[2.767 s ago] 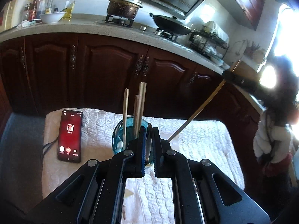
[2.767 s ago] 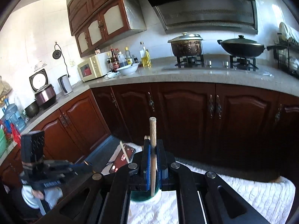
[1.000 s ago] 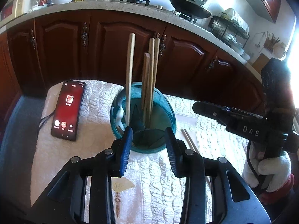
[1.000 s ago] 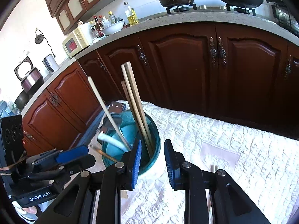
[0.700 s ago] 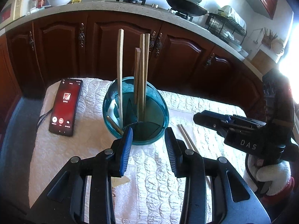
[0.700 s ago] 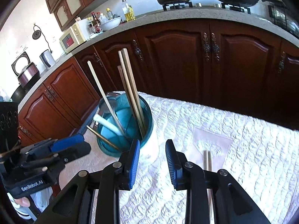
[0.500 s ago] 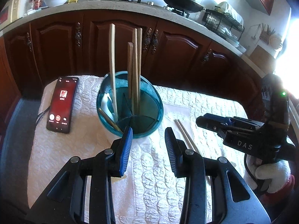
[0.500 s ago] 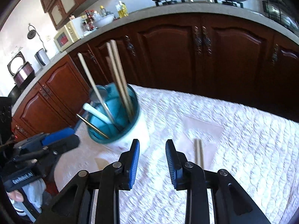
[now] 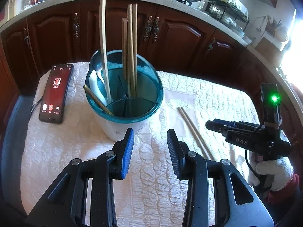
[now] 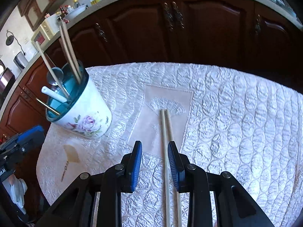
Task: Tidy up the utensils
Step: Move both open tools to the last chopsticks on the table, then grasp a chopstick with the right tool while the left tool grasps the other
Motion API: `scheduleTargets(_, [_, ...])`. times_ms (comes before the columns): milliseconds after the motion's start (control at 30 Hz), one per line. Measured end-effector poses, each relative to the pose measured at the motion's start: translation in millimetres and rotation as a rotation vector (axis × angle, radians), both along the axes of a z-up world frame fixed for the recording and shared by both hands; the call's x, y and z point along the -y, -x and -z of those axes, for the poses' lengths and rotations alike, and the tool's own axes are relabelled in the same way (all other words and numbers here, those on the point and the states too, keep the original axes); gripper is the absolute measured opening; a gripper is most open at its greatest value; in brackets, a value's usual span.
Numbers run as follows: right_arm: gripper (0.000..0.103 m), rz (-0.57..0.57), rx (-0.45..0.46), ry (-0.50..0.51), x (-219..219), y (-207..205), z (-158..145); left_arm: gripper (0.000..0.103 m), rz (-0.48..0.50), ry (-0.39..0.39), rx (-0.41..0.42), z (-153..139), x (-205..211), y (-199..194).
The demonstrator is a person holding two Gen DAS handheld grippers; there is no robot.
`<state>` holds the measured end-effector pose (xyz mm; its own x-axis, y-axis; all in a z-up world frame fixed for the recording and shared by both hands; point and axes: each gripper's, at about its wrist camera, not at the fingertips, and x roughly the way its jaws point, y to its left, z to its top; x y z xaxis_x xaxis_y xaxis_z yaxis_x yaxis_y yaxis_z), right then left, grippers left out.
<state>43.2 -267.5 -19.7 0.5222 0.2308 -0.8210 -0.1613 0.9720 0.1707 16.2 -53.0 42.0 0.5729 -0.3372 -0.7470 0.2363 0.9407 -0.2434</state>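
We are looking at a bench [image 10: 236, 113] that is wearing a white quilted cover. On its left side a flowered utensil holder [image 10: 83, 117] with a teal rim is standing upright, and it is already carrying several chopsticks, a white spoon and a metal spoon. A phone [image 9: 55, 92] is lying further left, apart from the holder.

The thing that we are caring about now is the pair of chopsticks [image 10: 166, 132] that is lying flat on the cover, to the right of the holder and not touching it. Its long axis is running from near to far, almost in the same line as our right gripper [image 10: 155, 162]. The right fingers are standing parted and are grasping nothing; one stick is passing between them, and the other is lying by the right finger, partly hidden by it.

Our left gripper [image 9: 150, 151] is hovering in front of the holder with released, wide fingers that are holding nothing. We are judging that the right hand is clearly the nearer one for the pair, and it is needing only to go down and clench.
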Motion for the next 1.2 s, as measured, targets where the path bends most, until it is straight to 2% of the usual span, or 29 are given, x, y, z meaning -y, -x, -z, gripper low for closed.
scheduleTargets(300, [0.026,0.013,-0.051,0.021,4.8,-11.2,27.9,0.035,-0.006,0.000,-0.044,19.2,0.9,-0.8])
scheduleTargets(700, [0.016,0.027,-0.123,0.065,8.1,-23.6,68.8,0.035,0.009,0.010,-0.098,35.1,5.5,1.3])
scheduleTargets(800, [0.007,0.039,-0.120,0.063,8.9,-23.1,69.7,0.035,0.016,0.009,-0.104,36.1,9.4,1.3])
scheduleTargets(1200, [0.006,0.129,-0.125,0.088,40.5,-3.7,64.5,0.035,0.054,0.011,-0.128,43.6,25.7,0.1])
